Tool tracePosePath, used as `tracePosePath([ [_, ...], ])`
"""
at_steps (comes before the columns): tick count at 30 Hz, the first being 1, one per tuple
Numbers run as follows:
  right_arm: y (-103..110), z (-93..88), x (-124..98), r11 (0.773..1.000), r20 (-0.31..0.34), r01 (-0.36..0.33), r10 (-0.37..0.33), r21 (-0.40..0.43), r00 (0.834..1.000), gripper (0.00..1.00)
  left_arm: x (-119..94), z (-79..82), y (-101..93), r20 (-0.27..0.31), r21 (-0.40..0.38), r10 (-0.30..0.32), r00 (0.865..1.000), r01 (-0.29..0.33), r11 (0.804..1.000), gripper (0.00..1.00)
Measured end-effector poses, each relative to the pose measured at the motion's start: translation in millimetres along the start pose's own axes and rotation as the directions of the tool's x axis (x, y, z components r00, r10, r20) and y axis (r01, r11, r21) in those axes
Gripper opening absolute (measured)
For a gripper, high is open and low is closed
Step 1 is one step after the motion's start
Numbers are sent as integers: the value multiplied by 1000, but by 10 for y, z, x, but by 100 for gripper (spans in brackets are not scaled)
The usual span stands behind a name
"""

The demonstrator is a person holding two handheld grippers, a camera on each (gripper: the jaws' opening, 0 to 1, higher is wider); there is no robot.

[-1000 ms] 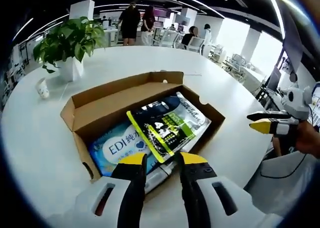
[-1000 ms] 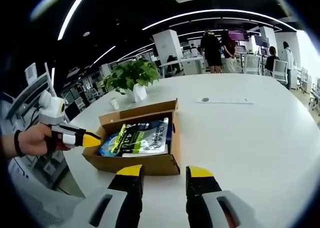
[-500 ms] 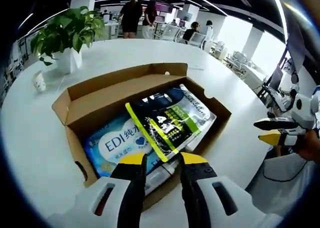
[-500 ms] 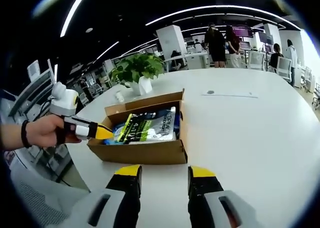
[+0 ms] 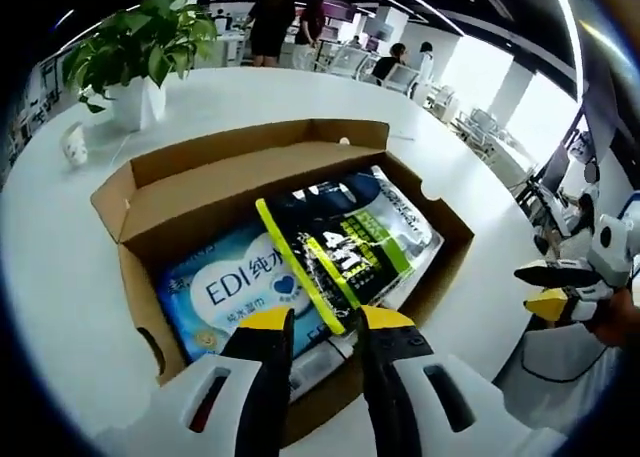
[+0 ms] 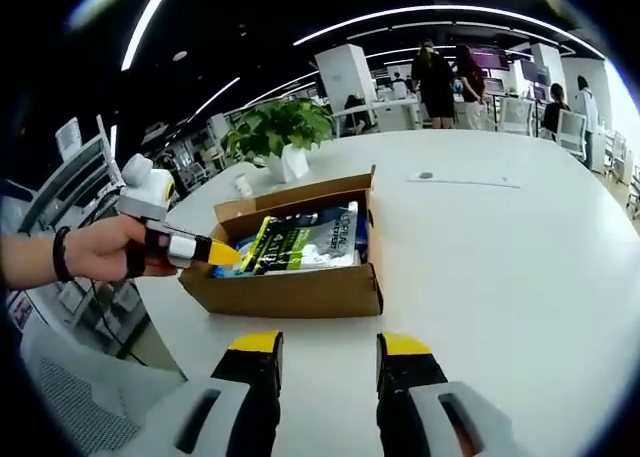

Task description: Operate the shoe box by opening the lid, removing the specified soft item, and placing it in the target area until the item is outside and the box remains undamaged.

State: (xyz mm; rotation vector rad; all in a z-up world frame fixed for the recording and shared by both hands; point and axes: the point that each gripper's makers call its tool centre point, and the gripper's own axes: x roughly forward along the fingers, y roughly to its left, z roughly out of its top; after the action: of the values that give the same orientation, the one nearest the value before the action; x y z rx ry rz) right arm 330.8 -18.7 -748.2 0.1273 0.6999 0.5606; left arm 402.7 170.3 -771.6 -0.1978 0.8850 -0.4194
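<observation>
With the shoe box [image 5: 200,192] open on the desk [image 6: 520,267], my left hand-held gripper [image 5: 315,322] hovers parted over the black-and-green soft pack [image 5: 335,247] inside; it looks light and crinkly, so I'd pinch its near edge.

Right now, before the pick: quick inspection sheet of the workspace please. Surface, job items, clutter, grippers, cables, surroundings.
Surface: round white table, bare around the box.
Job's things: cardboard shoe box open, lid flap folded back; inside, a black and green pouch lies over a blue pack.
Clutter: potted plant, a small white object near it, and a paper strip on the far side of the table.
Grippers: left gripper open, tips over the box's near edge at the pouch; right gripper open, short of the box.
Cables: nothing seen on the table.
Surroundings: open office with desks, chairs and people standing beyond the table.
</observation>
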Motion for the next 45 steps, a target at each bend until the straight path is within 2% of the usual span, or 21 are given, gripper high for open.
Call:
tracePosePath([
  [5, 13, -45, 5, 1000, -13, -2, 2, -1, 1000, 34, 73, -32, 22, -16, 7, 2, 1000, -2, 1000, 25],
  [15, 2, -103, -4, 1000, -26, 9, -9, 8, 1000, 34, 158, -64, 26, -24, -31, -26, 999, 25, 999, 23],
  [21, 12, -130, 10, 1000, -38, 13, -12, 8, 999, 34, 190, -74, 23, -21, -64, -49, 999, 47, 997, 19],
  [24, 11, -129, 29, 1000, -43, 14, -14, 5, 999, 34, 211, -75, -27, -3, -111, -96, 995, 95, 989, 13],
  [25, 15, -126, 41, 1000, -45, 14, -14, 5, 999, 34, 216, -85, 0, -5, -113, -88, 996, 87, 990, 13],
  [29, 51, -107, 84, 1000, -51, 12, -11, 1, 999, 34, 193, -58, 4, 10, -97, -98, 995, 99, 990, 8],
  [31, 77, -103, 107, 1000, -54, 9, -9, -3, 999, 34, 154, -50, 7, 20, -82, -90, 996, 91, 992, 2],
  [36, 188, -63, 206, 1000, -62, -11, 9, -23, 998, 34, 92, -79, -3, 27, -90, -96, 995, 98, 991, 1],
  [45, 335, 88, 373, 998, -64, -37, 34, -53, 997, 34, -4, -171, 93, 19, -90, -82, 996, 83, 992, 0],
])
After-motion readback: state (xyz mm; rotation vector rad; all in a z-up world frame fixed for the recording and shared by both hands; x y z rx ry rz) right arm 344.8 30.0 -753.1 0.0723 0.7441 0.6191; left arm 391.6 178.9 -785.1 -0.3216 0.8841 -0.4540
